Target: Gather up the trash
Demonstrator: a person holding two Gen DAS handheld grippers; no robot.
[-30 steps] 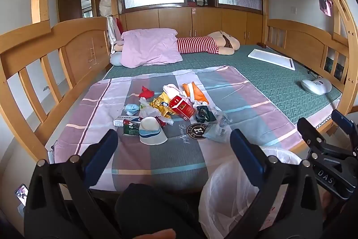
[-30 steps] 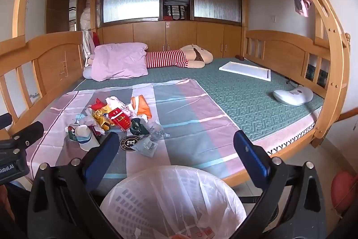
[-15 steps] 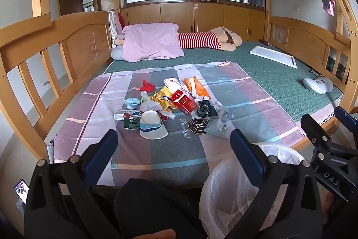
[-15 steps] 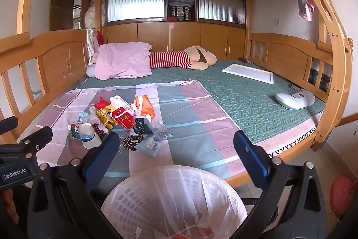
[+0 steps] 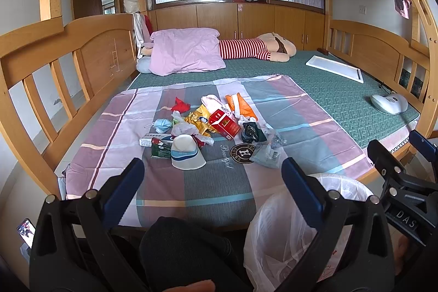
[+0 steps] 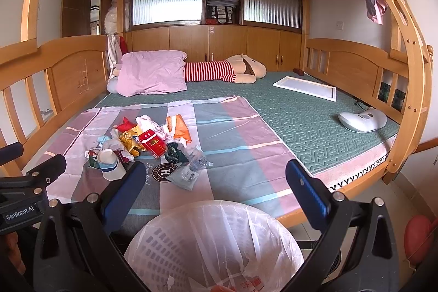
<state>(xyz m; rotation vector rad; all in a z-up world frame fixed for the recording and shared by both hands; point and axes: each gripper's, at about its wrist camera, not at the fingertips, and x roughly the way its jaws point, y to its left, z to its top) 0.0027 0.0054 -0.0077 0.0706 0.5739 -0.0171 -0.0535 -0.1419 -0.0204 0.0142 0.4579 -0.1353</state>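
A pile of trash lies on the striped sheet (image 5: 169, 182) of the bed: a white paper cup (image 5: 187, 152), a red carton (image 5: 224, 124), an orange wrapper (image 5: 241, 106), a blue mask (image 5: 162, 125), a dark wrapper (image 5: 250, 132) and a clear plastic bag (image 5: 267, 152). The pile also shows in the right wrist view, with the cup (image 6: 111, 164) and red carton (image 6: 152, 142). A white bin with a plastic liner (image 6: 216, 242) stands at the bed's front edge, also in the left wrist view (image 5: 295, 231). My left gripper (image 5: 212, 177) is open and empty, short of the pile. My right gripper (image 6: 215, 179) is open and empty above the bin.
A pink pillow (image 5: 186, 51) and a striped plush toy (image 5: 254, 48) lie at the back. A white flat board (image 5: 335, 67) and a white device (image 5: 388, 103) lie on the green mat at right. Wooden rails (image 5: 54, 67) flank the bed. A dark knee (image 5: 186, 248) is below.
Both views have tilted up slightly, so the bed and trash sit a little lower in frame. Both grippers stay open and empty.
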